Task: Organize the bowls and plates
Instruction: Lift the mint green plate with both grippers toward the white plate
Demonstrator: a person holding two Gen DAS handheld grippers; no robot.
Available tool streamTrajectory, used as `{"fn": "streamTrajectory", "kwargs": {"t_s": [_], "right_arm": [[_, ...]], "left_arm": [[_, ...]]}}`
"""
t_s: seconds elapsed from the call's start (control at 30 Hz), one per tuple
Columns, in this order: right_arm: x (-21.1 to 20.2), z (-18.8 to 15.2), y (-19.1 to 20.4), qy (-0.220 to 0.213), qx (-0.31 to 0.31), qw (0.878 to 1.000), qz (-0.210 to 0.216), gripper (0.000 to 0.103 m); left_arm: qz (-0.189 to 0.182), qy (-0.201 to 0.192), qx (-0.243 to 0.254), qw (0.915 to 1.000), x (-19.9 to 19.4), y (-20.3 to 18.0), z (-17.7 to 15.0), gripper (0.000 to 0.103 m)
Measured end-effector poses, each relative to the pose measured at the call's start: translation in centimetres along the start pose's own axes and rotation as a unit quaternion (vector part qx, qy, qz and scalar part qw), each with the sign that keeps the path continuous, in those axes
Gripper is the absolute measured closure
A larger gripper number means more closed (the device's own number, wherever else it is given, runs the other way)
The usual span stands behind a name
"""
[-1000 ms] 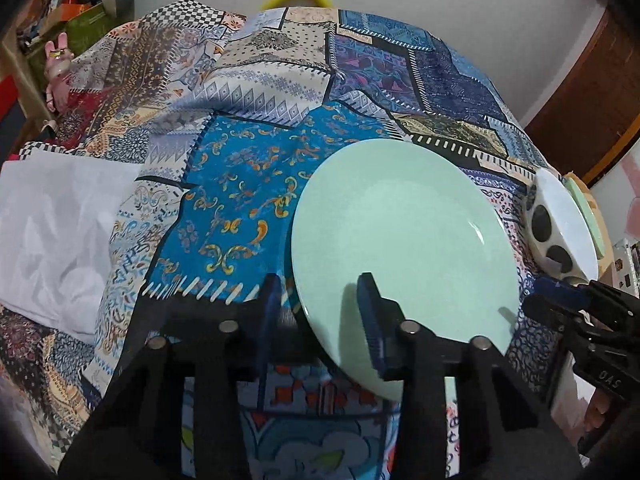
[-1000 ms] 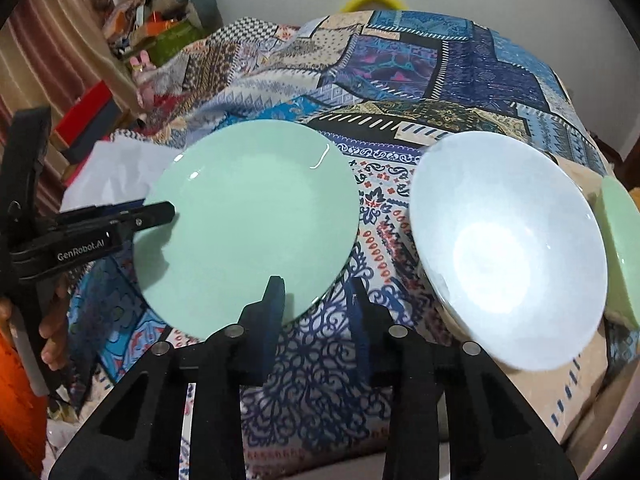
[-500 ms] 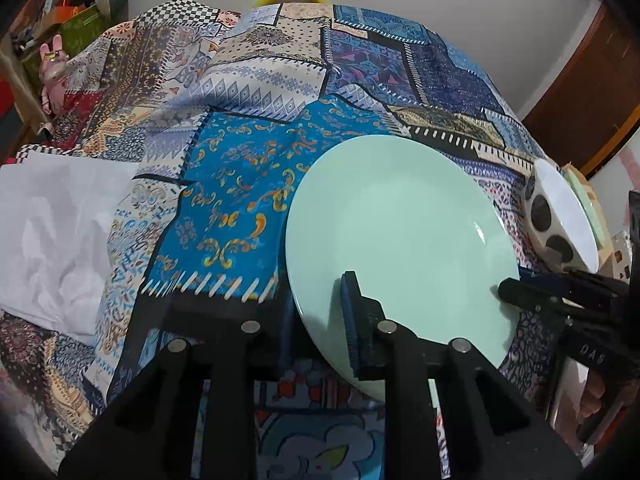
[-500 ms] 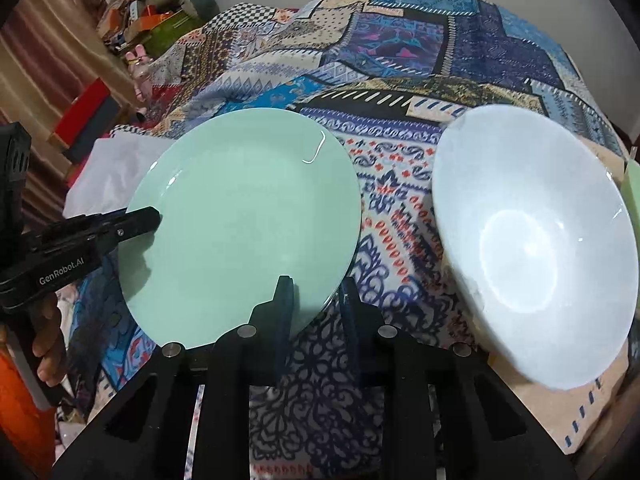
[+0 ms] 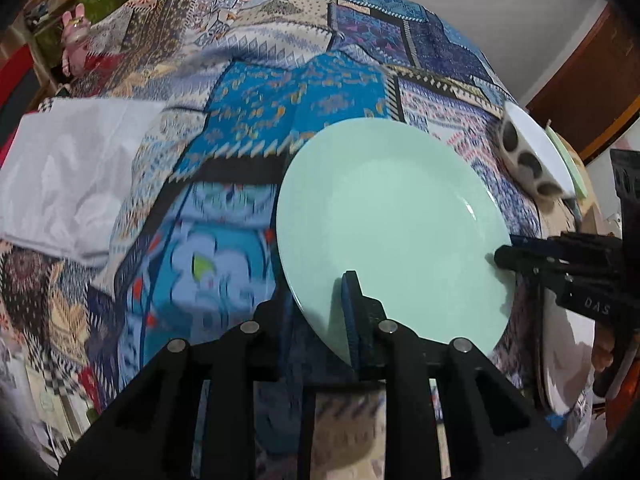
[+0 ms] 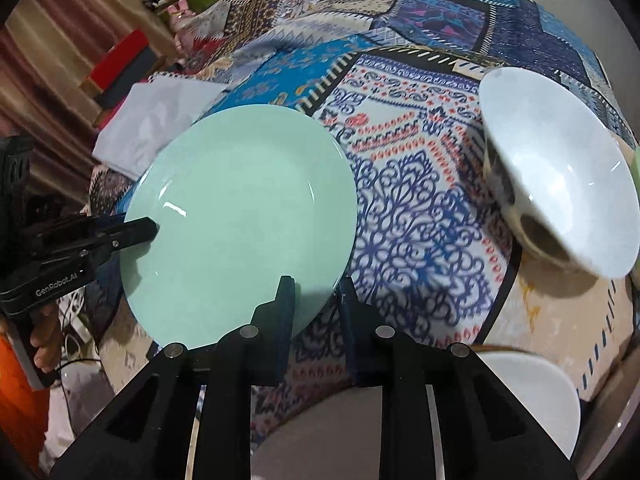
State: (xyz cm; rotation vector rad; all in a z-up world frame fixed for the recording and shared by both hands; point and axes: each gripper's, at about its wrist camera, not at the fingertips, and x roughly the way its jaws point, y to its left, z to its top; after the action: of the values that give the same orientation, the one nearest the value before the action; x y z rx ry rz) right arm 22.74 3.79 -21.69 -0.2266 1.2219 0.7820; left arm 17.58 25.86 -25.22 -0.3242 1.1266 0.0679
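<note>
A mint green plate point(image 5: 392, 232) is held by its rim from two sides, tilted above the patchwork cloth. My left gripper point(image 5: 320, 320) is shut on the plate's near edge, one finger on top and one underneath. My right gripper point(image 6: 316, 308) is shut on the plate point(image 6: 240, 224) at its near-right rim. Each view also shows the other gripper's fingers clamped on the opposite rim: the right gripper point(image 5: 520, 258) and the left gripper point(image 6: 134, 236). A white bowl with dark spots point(image 6: 560, 168) stands to the right on the cloth, also seen as the spotted bowl point(image 5: 532, 160).
A second green plate point(image 5: 568, 160) lies just behind the bowl. A white plate point(image 6: 532, 392) sits low at the right, off the table's front edge. A folded white cloth point(image 5: 72, 176) lies at the left. Cluttered shelves and boxes point(image 6: 120, 64) stand beyond the table's left side.
Both grippers have closed from open onto the green plate's rim. The plate has come up off the cloth, and the cloth pattern beneath it has shifted.
</note>
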Motion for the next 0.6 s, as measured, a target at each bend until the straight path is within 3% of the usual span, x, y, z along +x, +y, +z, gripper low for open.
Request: {"fn": "streamTrajectory", "kwargs": {"t_s": [0.6], "right_arm": [[2.1,2.4,-0.8,-0.016,0.027,0.999,0.013,0.083]], "left_arm": [[0.005,-0.008,0.003,1.0,0.3,-0.2,-0.8,0.076]]}}
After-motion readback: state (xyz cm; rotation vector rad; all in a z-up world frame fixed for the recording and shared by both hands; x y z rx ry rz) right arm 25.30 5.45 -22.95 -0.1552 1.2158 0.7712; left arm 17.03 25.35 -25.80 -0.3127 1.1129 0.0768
